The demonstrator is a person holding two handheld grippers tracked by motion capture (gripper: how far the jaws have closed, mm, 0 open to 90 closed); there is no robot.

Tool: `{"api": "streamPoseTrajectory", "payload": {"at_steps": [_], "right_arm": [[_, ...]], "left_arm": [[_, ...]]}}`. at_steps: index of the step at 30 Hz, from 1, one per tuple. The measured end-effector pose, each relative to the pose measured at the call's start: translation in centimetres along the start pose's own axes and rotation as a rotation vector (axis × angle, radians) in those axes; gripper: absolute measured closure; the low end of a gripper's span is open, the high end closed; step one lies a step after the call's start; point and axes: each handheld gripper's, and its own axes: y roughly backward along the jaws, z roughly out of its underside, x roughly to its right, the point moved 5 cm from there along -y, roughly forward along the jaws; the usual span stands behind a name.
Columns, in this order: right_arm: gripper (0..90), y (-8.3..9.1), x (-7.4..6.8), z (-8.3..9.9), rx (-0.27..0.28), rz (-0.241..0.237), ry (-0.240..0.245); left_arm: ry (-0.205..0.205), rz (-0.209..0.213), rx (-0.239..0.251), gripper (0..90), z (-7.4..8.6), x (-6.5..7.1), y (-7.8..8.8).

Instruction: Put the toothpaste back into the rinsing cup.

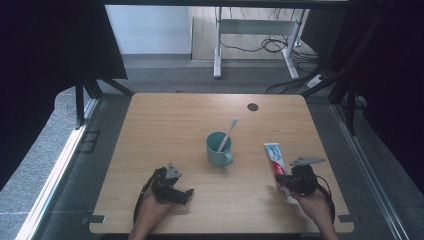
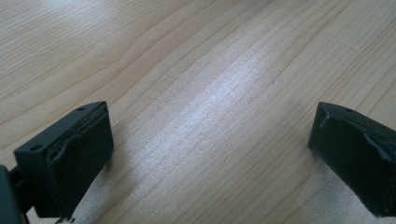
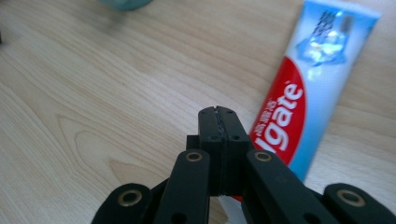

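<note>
Wooden bench point(image 1: 165, 120): toothpaste tube point(image 1: 275, 159) near right, light, squishy, slick; grab mid-body. Right tool point(image 3: 218, 112) clenched empty beside it, left tool point(image 2: 210, 140) released.

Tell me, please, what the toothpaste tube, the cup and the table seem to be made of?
Toothpaste tube: probably soft plastic laminate, glossy, with printed graphics.
Cup: smooth teal, plastic or glazed ceramic; can't tell which.
Table: light wood or wood-look laminate, matte, with grain lines.

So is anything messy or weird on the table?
Nothing is spilled or broken. The toothpaste tube lies flat, a bit slanted, and the right gripper sits beside it, jaws shut on nothing. The toothbrush leans in the green cup, as it should.
</note>
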Motion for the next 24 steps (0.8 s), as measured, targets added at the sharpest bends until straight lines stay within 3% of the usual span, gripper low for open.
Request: {"api": "streamPoseTrajectory", "payload": {"at_steps": [8, 11, 24], "right_arm": [[89.5, -0.7, 0.2, 0.8, -0.037, 0.014, 0.002], [89.5, -0.5, 0.5, 1.0, -0.03, 0.006, -0.012], [89.5, 1.0, 2.6, 2.0, -0.032, 0.057, -0.037]], "left_arm": [[0.0, 0.0, 0.0, 0.0, 0.0, 0.0, 0.0], [0.0, 0.0, 0.0, 0.0, 0.0, 0.0, 0.0], [0.0, 0.0, 0.0, 0.0, 0.0, 0.0, 0.0]]}}
